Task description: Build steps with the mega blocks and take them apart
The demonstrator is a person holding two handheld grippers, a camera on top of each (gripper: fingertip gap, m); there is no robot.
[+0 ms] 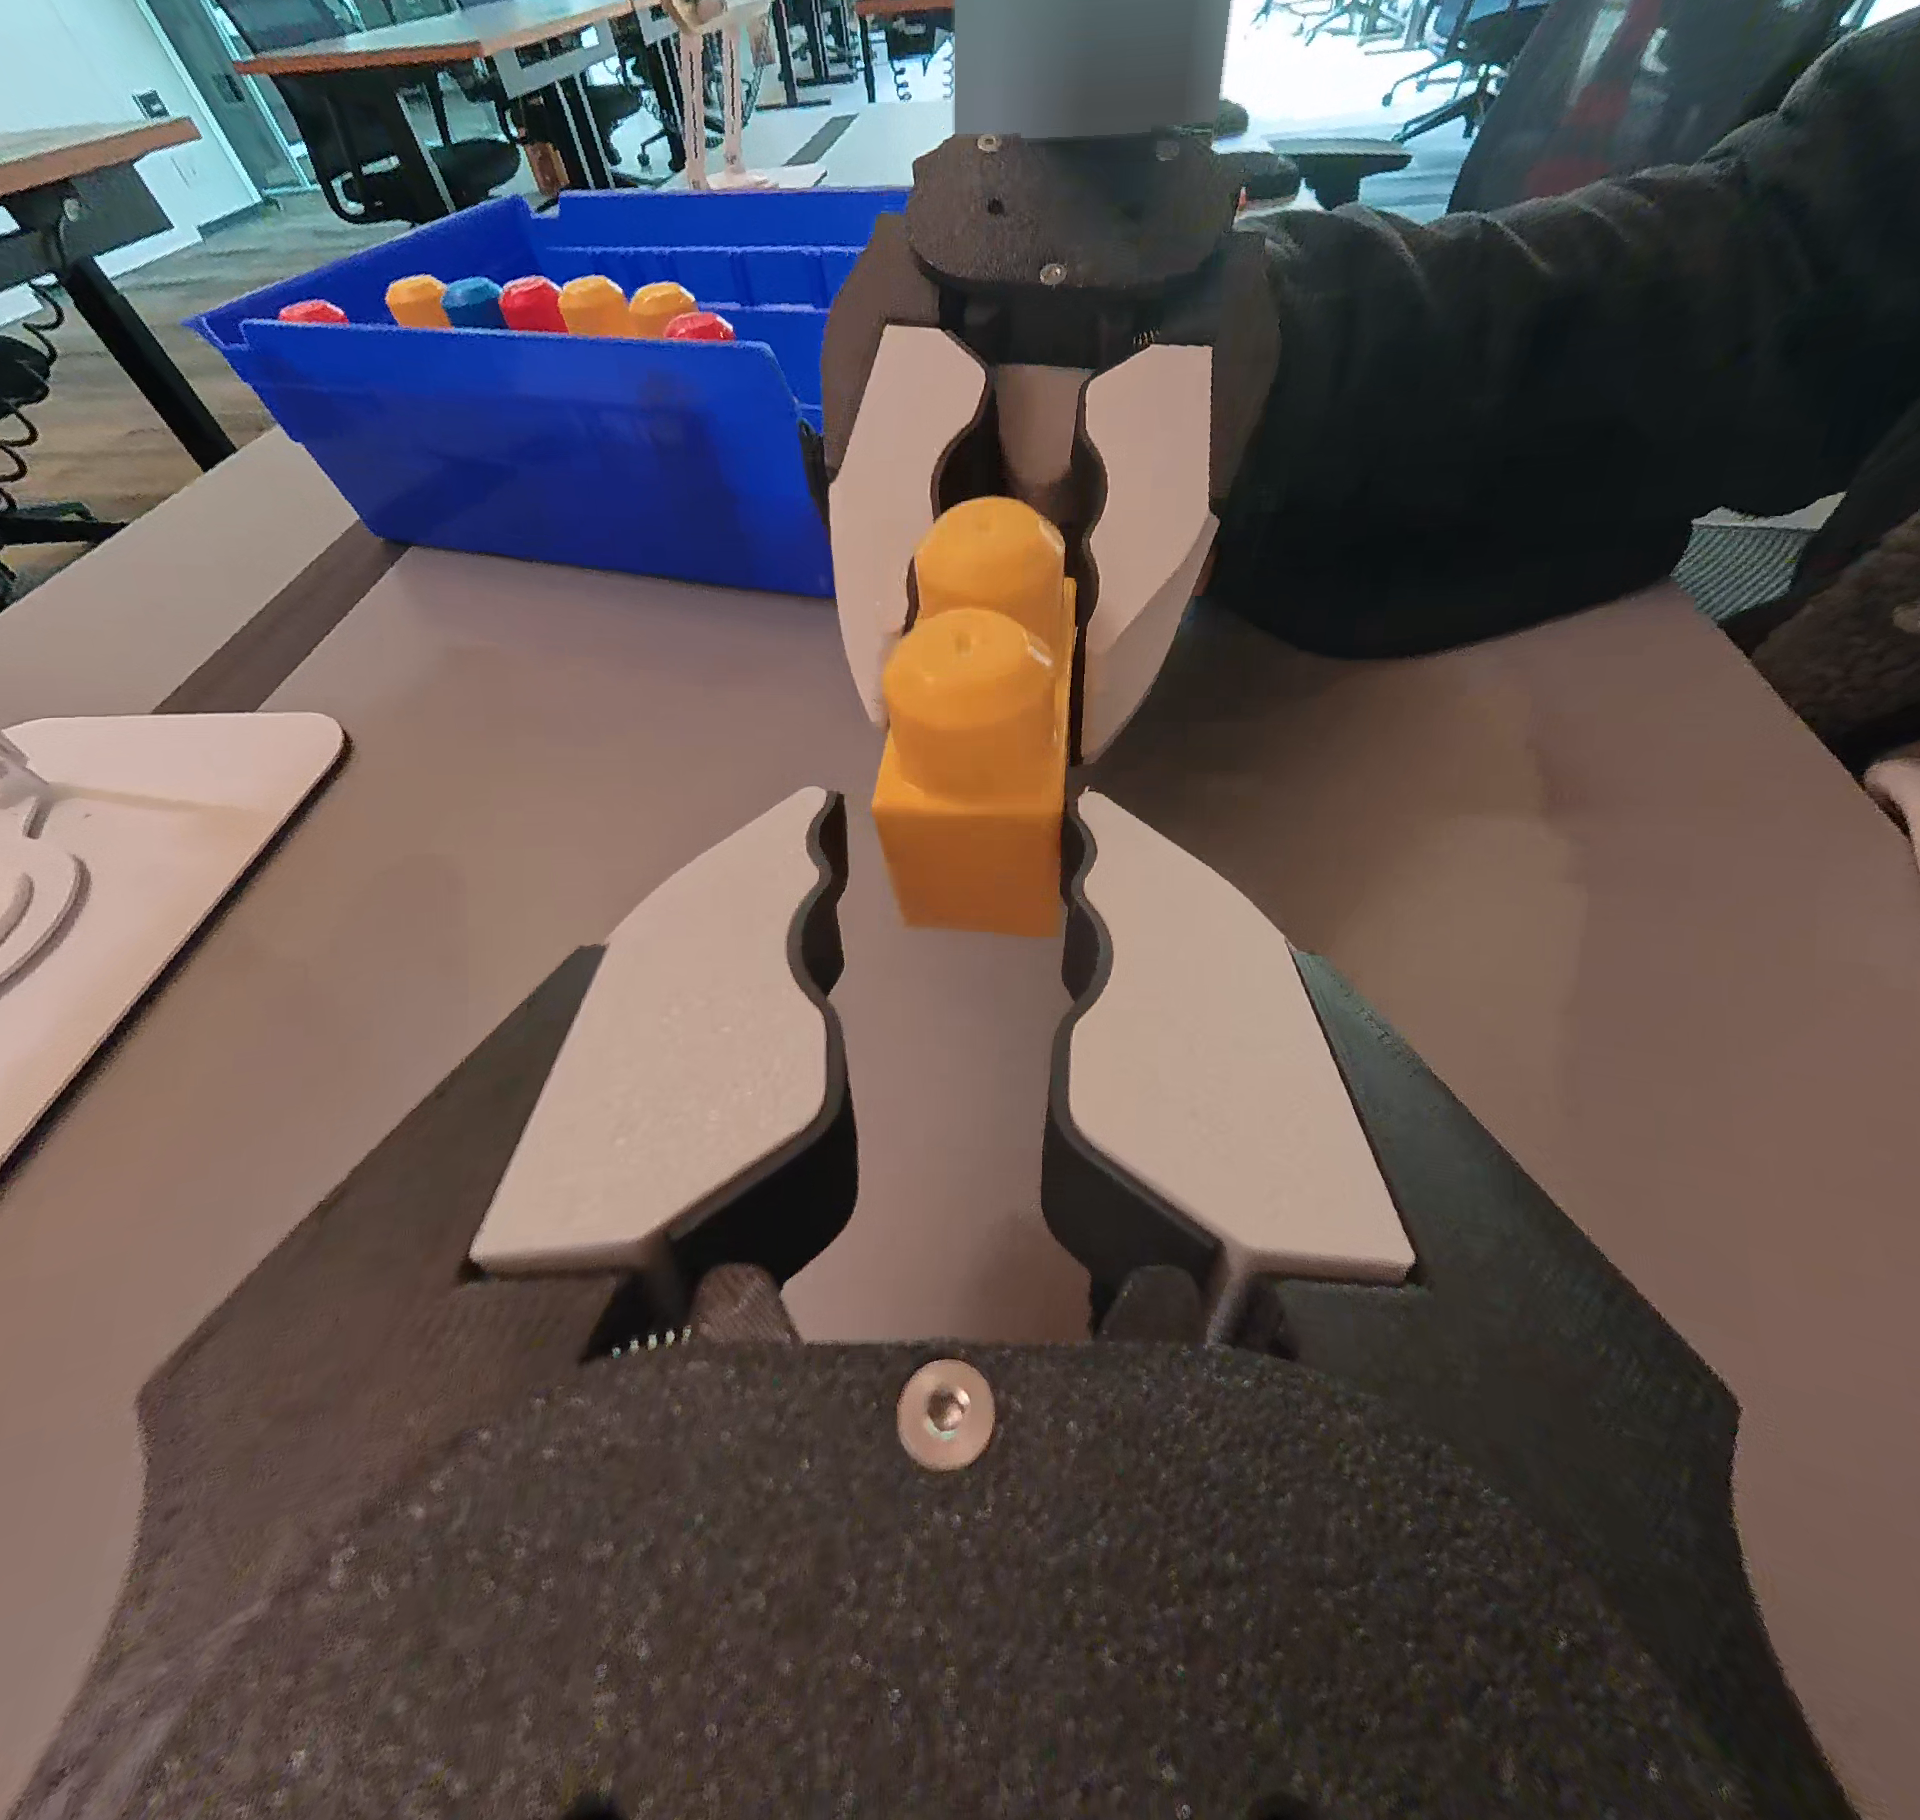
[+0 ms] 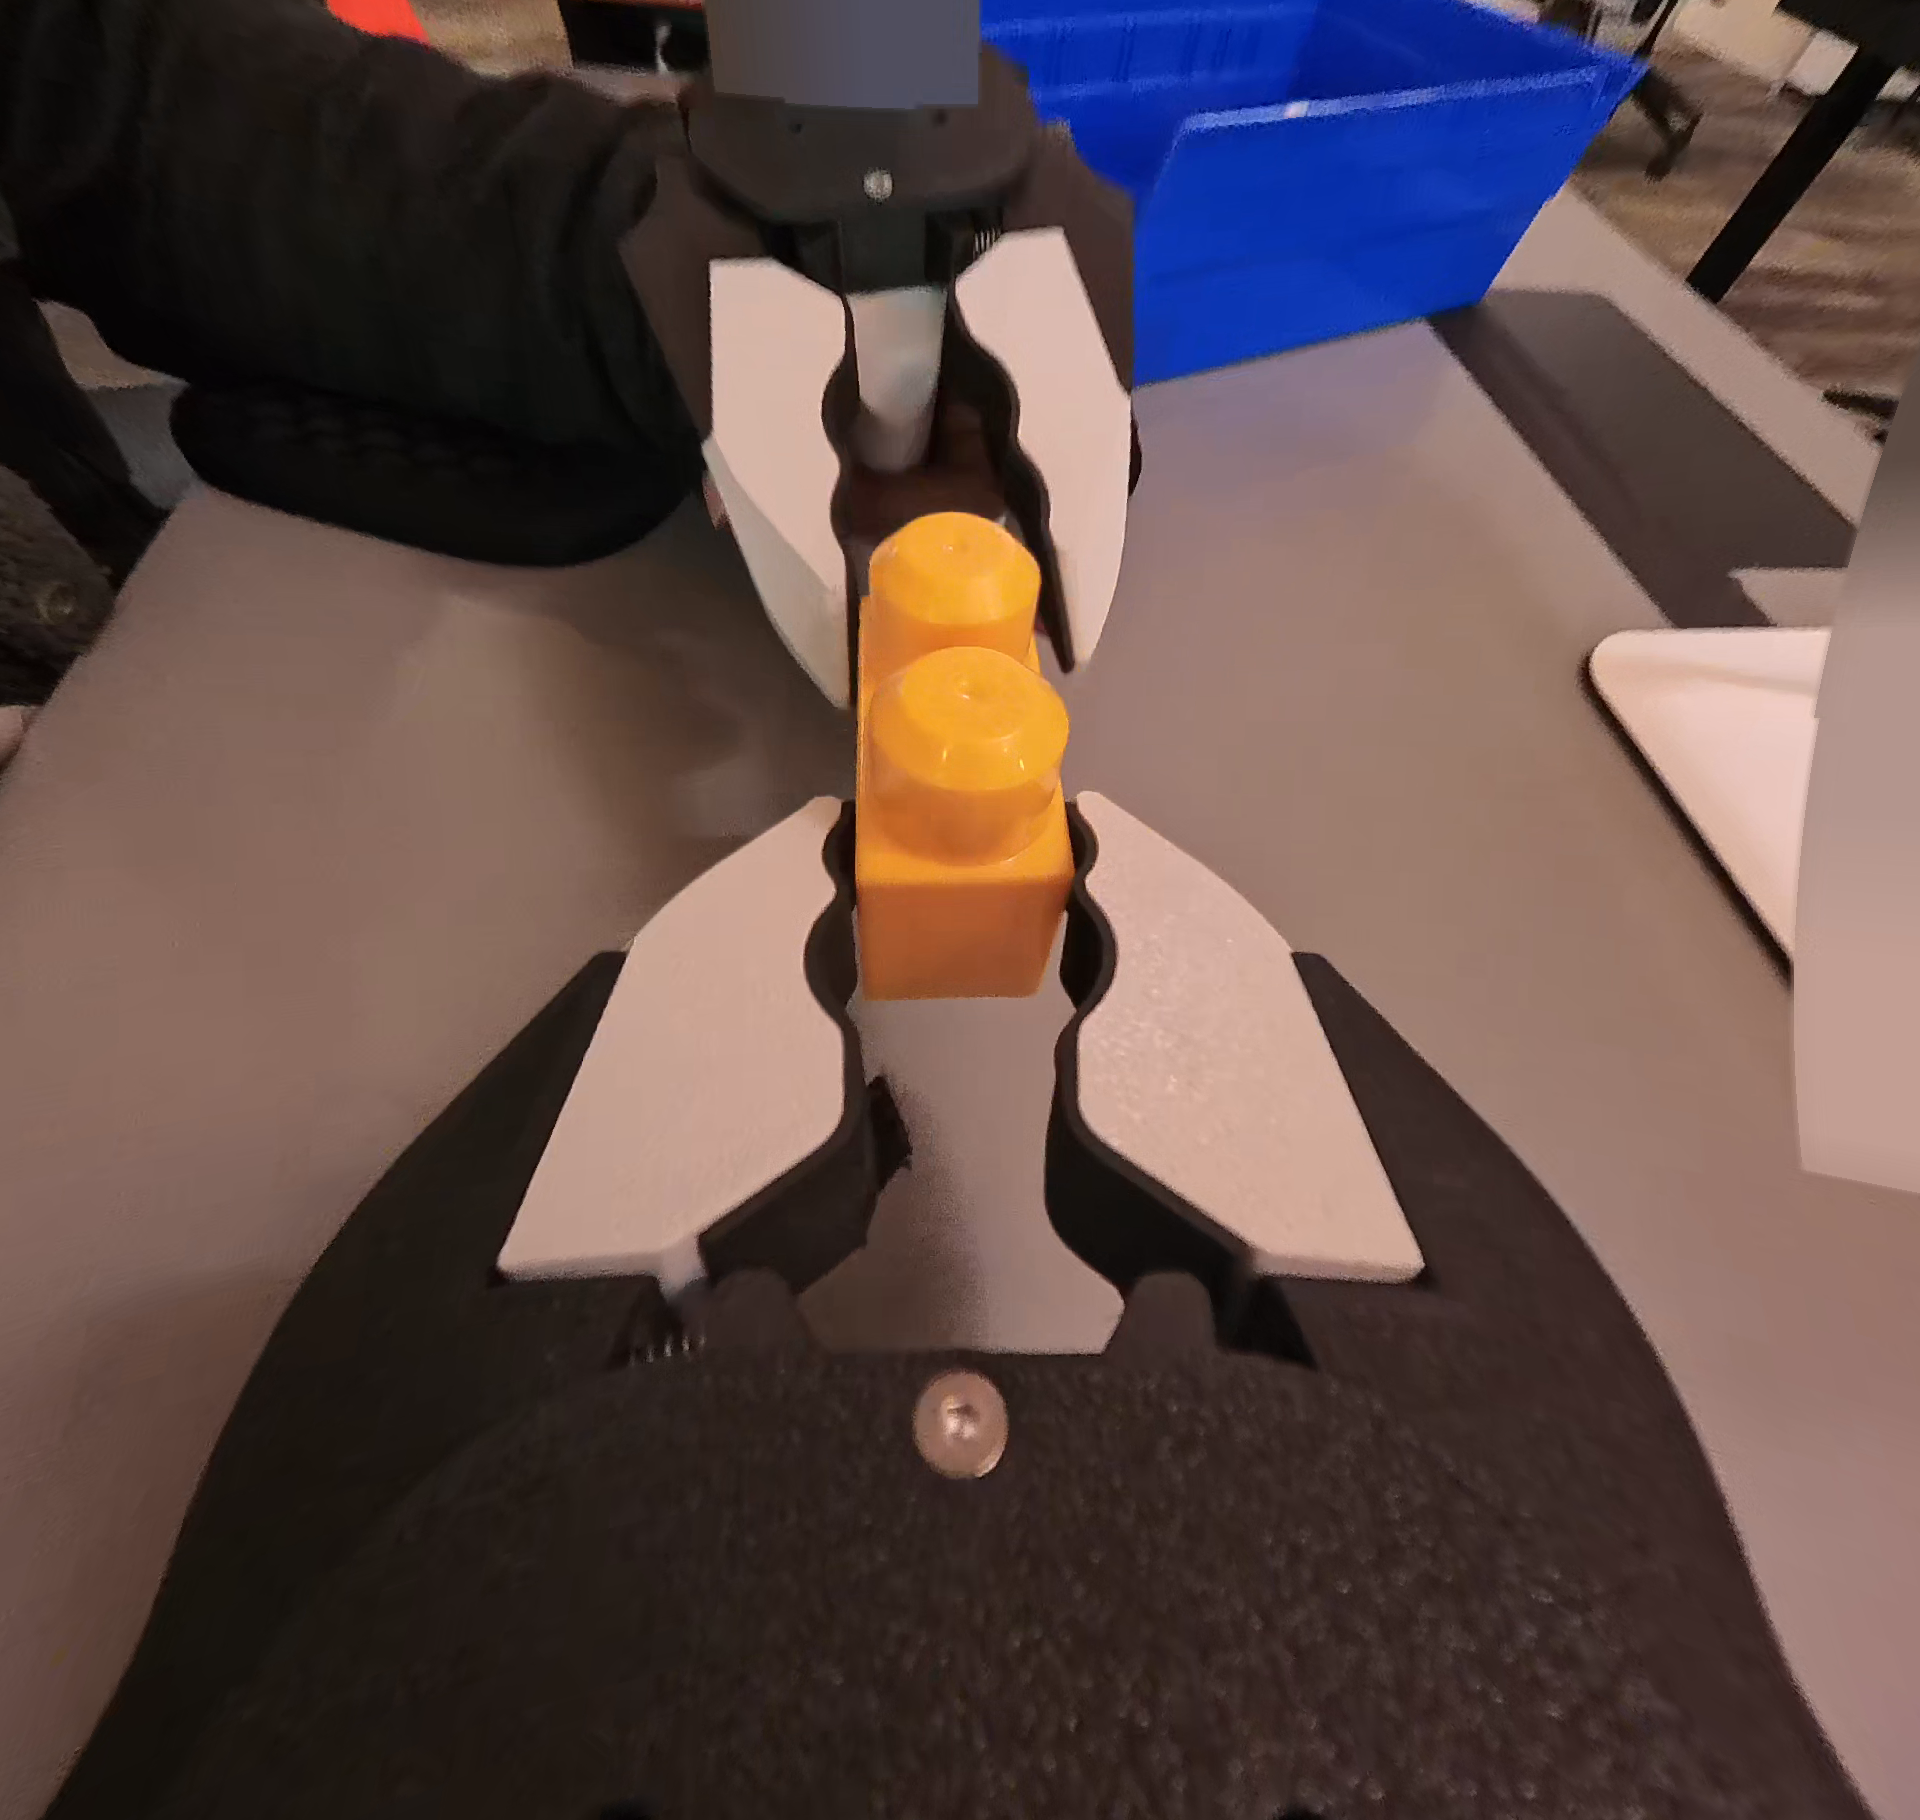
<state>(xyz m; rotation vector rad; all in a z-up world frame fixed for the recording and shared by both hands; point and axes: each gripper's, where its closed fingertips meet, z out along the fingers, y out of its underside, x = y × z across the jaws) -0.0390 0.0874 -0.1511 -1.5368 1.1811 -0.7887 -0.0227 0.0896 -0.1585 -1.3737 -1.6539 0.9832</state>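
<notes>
One orange two-stud mega block (image 1: 966, 856) lies on the grey table (image 1: 520, 731), lengthwise between my two grippers, which face each other. My left gripper (image 1: 954, 804) is closed in on its near end with just the fingertips. The right finger touches it, and a thin sliver of table shows by the left finger. My right gripper (image 1: 985, 731) grips the far end. In the right wrist view, my right gripper (image 2: 958, 814) is shut on the block (image 2: 961, 918), both fingers against its sides. The left gripper (image 2: 956, 679) holds the other end.
A blue bin (image 1: 540, 461) stands behind the block at the table's far left, with several red, orange and blue blocks (image 1: 582, 305) inside. It also shows in the right wrist view (image 2: 1351, 212). A white board (image 1: 156, 835) lies at the left. A dark sleeve (image 1: 1507, 420) reaches in from the right. The tips of both grippers are at nearly the same place.
</notes>
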